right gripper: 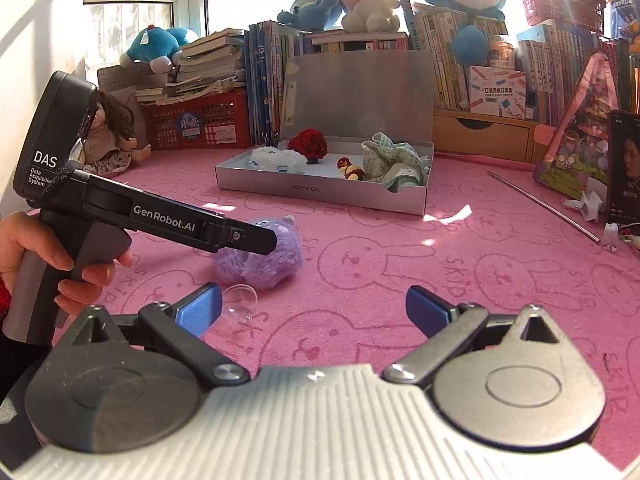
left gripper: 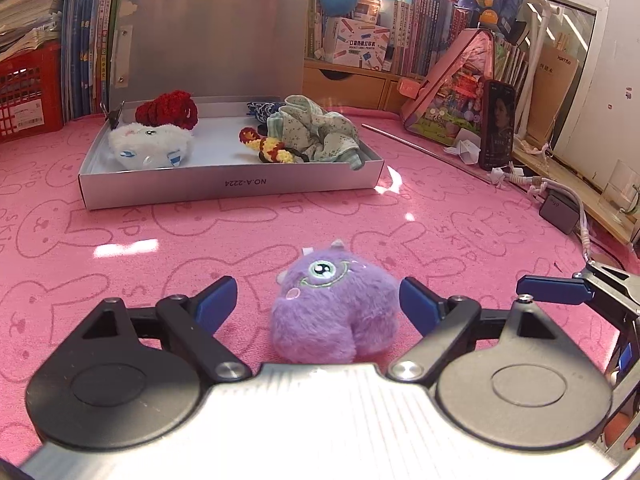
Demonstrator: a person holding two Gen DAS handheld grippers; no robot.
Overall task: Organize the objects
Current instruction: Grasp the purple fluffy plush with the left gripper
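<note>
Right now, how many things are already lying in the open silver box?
5: white plush front left, red crocheted piece behind it, striped crocheted piece centre, green floral scrunchie right, blue patterned fabric behind; more may be hidden.

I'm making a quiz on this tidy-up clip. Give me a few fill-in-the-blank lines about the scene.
1. The purple plush monster lies between the open fingers of the ____ hand-held gripper.
2. The silver box has its lid standing ____.
3. The white plush lies ____ the silver box.
4. The cloth covering the table is ____.

Missing: left; open; inside; pink
</note>
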